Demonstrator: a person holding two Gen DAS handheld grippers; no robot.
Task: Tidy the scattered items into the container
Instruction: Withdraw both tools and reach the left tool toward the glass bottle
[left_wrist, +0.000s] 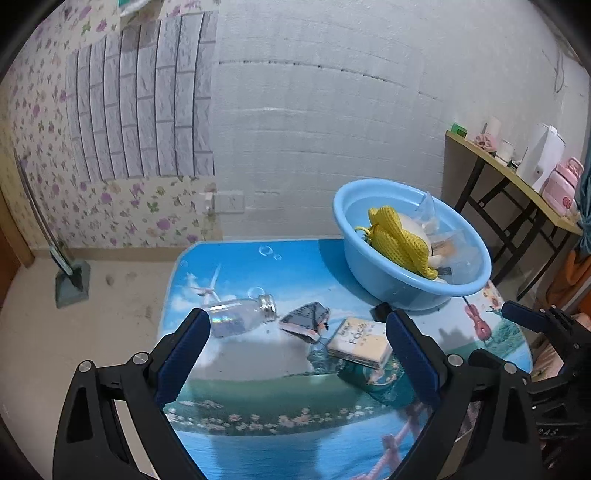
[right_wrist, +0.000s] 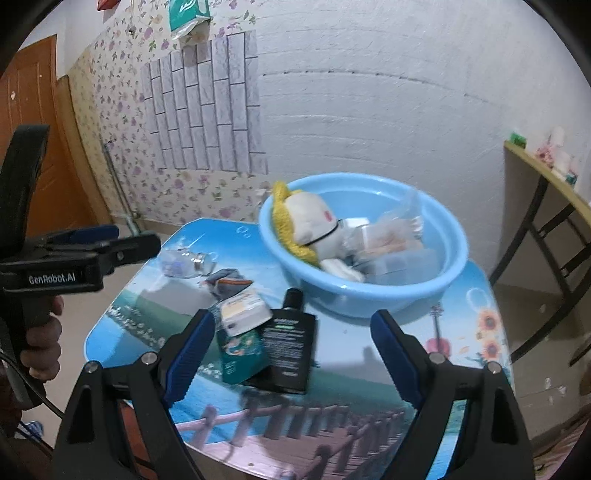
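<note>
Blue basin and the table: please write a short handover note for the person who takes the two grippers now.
Left gripper: open, empty, above the table.
Right gripper: open, empty, above the table.
Light blue plastic basin at the table's far side holds a white plush toy with yellow knit and clear plastic packets.
Left on the printed table: clear glass bottle lying on its side, grey folded pouch, cream box, teal packet, black flat bottle.
Next: these five go into the basin.
</note>
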